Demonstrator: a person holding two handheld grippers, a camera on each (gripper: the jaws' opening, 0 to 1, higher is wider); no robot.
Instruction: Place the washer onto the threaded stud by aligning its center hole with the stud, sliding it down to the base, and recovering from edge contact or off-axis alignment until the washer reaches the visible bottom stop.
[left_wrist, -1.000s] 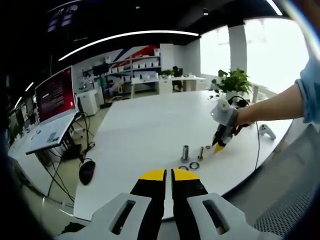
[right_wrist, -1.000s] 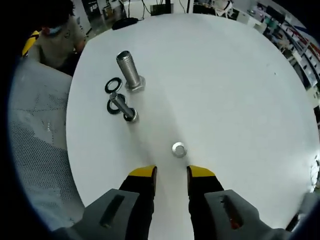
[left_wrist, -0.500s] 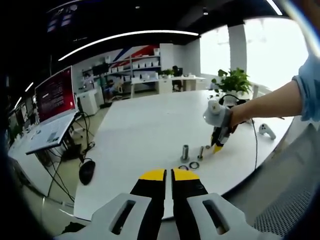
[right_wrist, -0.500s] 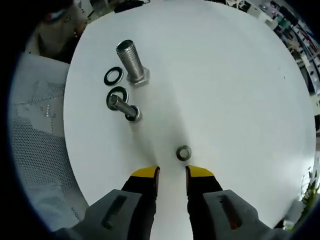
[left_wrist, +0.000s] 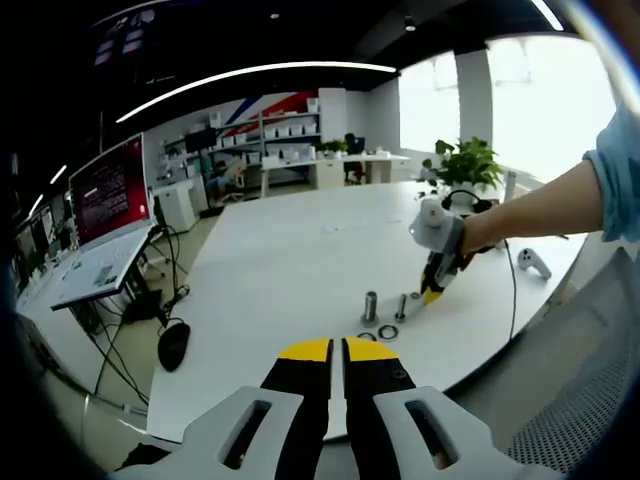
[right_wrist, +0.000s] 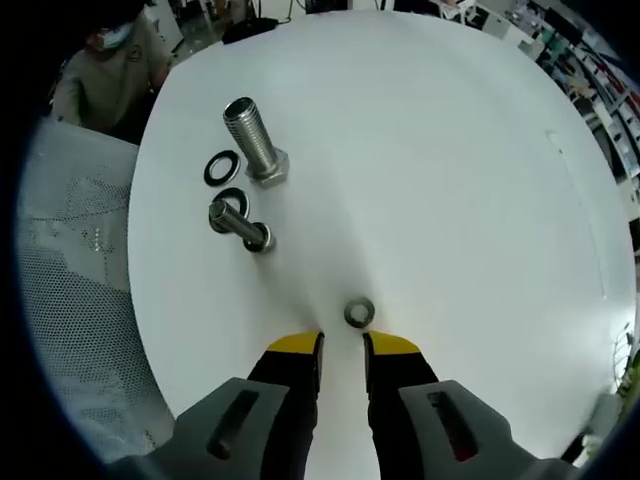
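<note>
A small silver washer (right_wrist: 359, 312) lies flat on the white round table (right_wrist: 450, 180), just ahead of my right gripper (right_wrist: 342, 345). That gripper is open by a narrow gap with nothing in it. A large threaded stud (right_wrist: 250, 140) stands upright on its hex head at upper left. A smaller stud (right_wrist: 237, 222) stands nearer, with two dark washers (right_wrist: 221, 166) lying beside them. In the left gripper view, my left gripper (left_wrist: 337, 350) is shut and empty, off the table's near edge. From there the right gripper (left_wrist: 433, 290) points down beside the studs (left_wrist: 370, 305).
A person (right_wrist: 110, 70) sits beyond the table's edge, and a mesh chair (right_wrist: 70, 280) is on the left. In the left gripper view, a black mouse (left_wrist: 174, 342) lies at the left, and a white game controller (left_wrist: 533, 262) and a potted plant (left_wrist: 465, 165) lie behind the right arm.
My right gripper has come closer to the silver washer and its jaws have narrowed. The left gripper has stayed still and shut.
</note>
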